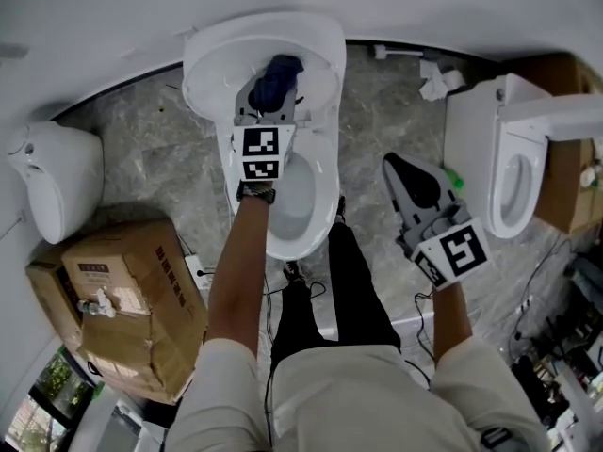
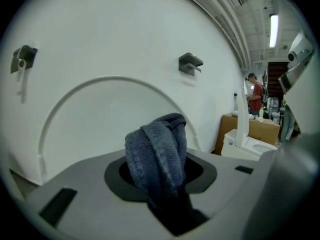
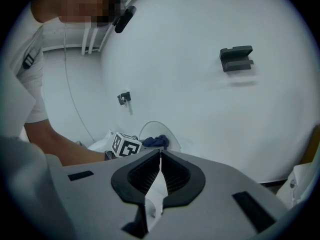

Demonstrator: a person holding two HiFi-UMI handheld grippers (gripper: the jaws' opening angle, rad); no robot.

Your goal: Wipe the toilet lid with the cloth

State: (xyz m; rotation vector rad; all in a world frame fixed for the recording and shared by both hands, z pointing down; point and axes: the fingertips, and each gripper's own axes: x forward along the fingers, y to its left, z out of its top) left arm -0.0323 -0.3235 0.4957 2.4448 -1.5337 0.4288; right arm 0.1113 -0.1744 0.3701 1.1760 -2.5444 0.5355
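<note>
A dark blue cloth (image 2: 157,154), bunched into thick folds, sits clamped in the left gripper (image 1: 271,100), close before the white oval toilet lid (image 1: 212,64), which stands raised upright, inner face showing.

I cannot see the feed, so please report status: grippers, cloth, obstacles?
Left gripper shut on blue cloth at raised toilet lid; contact unclear. Right gripper shut, empty, off to the side. Nothing blocks the lid.

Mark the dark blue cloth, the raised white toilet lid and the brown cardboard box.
dark blue cloth (image 1: 276,78): head view, middle of bunch
raised white toilet lid (image 1: 209,64): head view, bare left side
brown cardboard box (image 1: 132,290): head view, top face
</note>
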